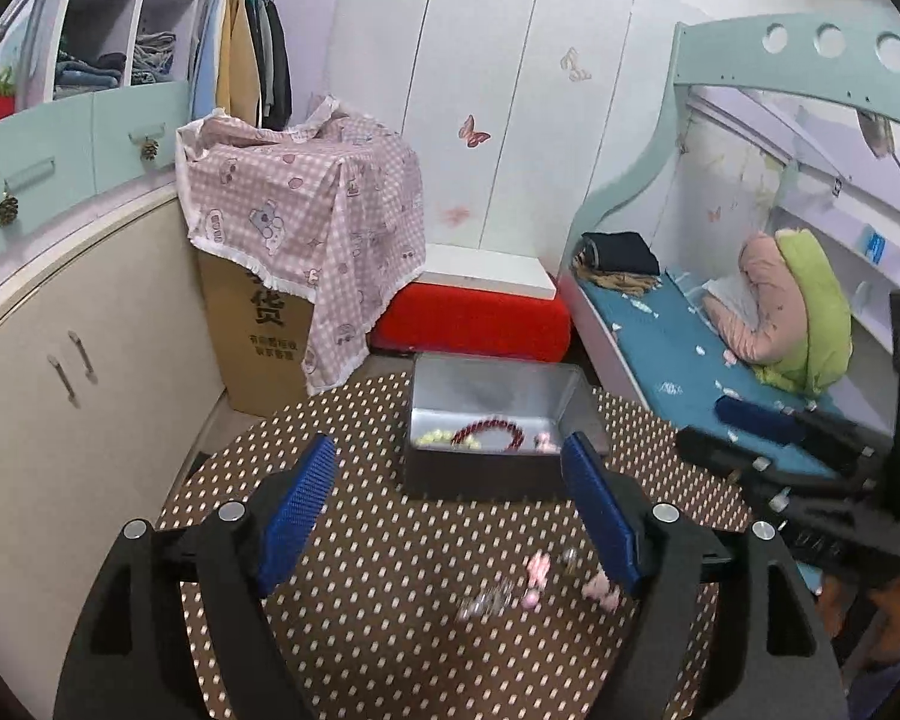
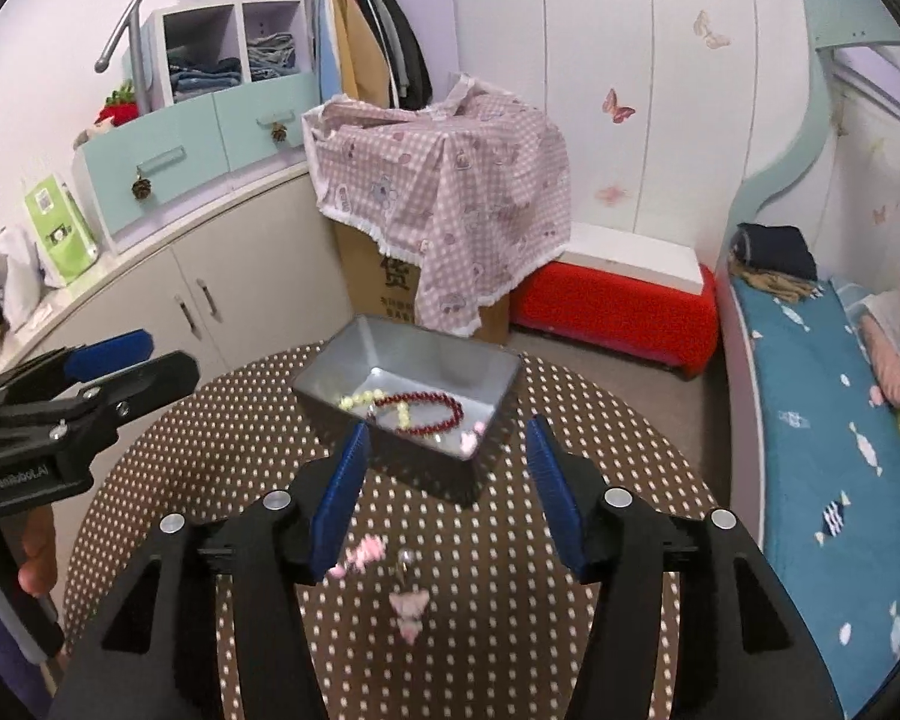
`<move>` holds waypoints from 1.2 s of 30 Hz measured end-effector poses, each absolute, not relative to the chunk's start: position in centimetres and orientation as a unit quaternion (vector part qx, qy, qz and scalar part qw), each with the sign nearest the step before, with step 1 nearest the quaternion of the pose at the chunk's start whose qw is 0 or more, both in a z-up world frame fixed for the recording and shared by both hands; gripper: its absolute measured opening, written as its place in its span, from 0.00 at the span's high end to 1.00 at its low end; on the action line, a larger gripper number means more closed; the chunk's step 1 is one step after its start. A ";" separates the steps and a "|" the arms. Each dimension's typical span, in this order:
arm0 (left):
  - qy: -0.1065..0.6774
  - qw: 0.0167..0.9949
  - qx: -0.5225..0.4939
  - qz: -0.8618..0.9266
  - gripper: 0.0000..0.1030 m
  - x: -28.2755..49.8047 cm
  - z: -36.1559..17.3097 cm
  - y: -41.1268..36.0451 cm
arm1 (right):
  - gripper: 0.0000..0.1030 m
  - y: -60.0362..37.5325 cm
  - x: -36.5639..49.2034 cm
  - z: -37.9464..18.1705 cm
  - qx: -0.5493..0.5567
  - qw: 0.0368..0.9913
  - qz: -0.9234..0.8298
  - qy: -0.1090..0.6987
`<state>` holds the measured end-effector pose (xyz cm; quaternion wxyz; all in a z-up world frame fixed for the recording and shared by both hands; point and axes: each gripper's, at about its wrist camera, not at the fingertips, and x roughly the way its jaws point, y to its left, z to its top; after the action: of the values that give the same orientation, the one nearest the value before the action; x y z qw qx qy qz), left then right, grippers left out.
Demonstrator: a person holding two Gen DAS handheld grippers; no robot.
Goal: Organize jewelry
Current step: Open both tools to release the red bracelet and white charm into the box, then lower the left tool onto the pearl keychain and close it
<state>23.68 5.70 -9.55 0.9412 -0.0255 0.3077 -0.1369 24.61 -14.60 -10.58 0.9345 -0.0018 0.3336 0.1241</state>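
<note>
A metal tin (image 1: 432, 468) (image 2: 354, 372) stands on the round dotted table. In it lie a red bead bracelet (image 1: 489, 429) (image 2: 435, 411), a yellow-green bead bracelet (image 1: 435, 437) (image 2: 360, 399) and a small pink piece (image 1: 546, 441) (image 2: 471, 438). On the table in front of the tin lie pink charm pieces (image 1: 537, 570) (image 2: 411, 606), another pink piece (image 2: 363, 555) and a silvery clear piece (image 1: 486, 600). My left gripper (image 1: 450, 474) is open and empty above these. My right gripper (image 2: 447, 450) is open and empty, just before the tin.
The round brown dotted table (image 1: 360, 630) (image 2: 240, 438) bears everything. A cloth-covered cardboard box (image 1: 306, 228), a red ottoman (image 1: 474, 318), cream cabinets (image 1: 60, 330) and a bed with a blue sheet (image 2: 822, 420) surround it. The other gripper shows at each view's side (image 1: 810, 468) (image 2: 60, 408).
</note>
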 end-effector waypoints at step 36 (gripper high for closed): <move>0.433 0.884 0.032 -0.171 0.62 24.9 -21.4 2.5 | 0.47 -14.1 22.9 -21.4 0.006 0.889 0.131 0.440</move>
<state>24.85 2.49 -21.44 0.8845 0.0324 0.4328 -0.1713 22.94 -14.12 -21.40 0.8886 0.0064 0.4397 0.1306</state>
